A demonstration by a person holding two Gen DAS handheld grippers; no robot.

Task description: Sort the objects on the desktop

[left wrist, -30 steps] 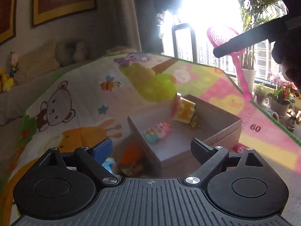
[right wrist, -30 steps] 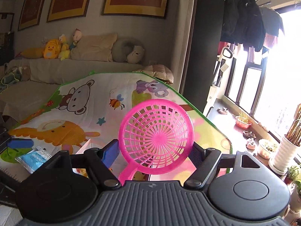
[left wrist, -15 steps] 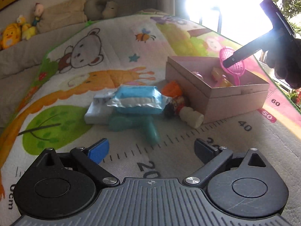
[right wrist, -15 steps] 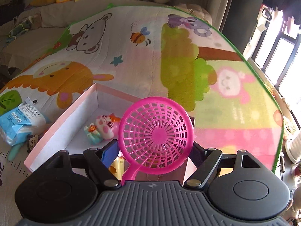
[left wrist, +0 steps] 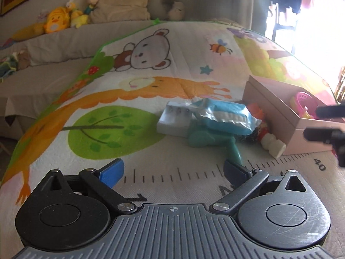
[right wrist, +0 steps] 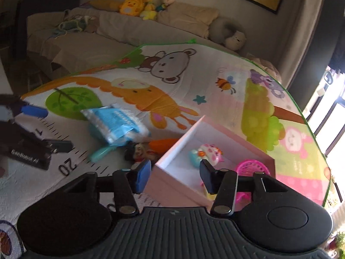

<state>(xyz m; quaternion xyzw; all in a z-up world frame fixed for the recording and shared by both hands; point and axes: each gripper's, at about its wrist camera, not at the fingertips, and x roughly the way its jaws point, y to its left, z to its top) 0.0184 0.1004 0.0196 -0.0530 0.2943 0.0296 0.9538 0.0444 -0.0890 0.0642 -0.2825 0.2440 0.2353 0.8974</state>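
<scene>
A pink box [right wrist: 179, 149] stands on the play mat; it also shows in the left wrist view [left wrist: 278, 112]. Inside lie a pink strainer [right wrist: 252, 168], seen too in the left wrist view [left wrist: 304, 101], and a small pink-and-white toy [right wrist: 207, 153]. My right gripper [right wrist: 174, 178] is open and empty over the box's near wall. My left gripper [left wrist: 172, 170] is open and empty, low over the mat. Ahead of it lie a blue packet [left wrist: 224, 116] on a teal comb [left wrist: 215, 140], a white block [left wrist: 174, 120], a doll [left wrist: 265, 133] and an orange carrot toy [right wrist: 163, 144].
A sofa with plush toys [left wrist: 58, 19] and cushions [right wrist: 187, 17] runs behind the mat. The mat has a printed ruler [left wrist: 194, 172] along its near edge. A bright window is at the right [left wrist: 312, 10].
My right gripper carried the pink strainer down into the box and let it go; it is now open. My left gripper pulled back from the box to the mat's near edge.
</scene>
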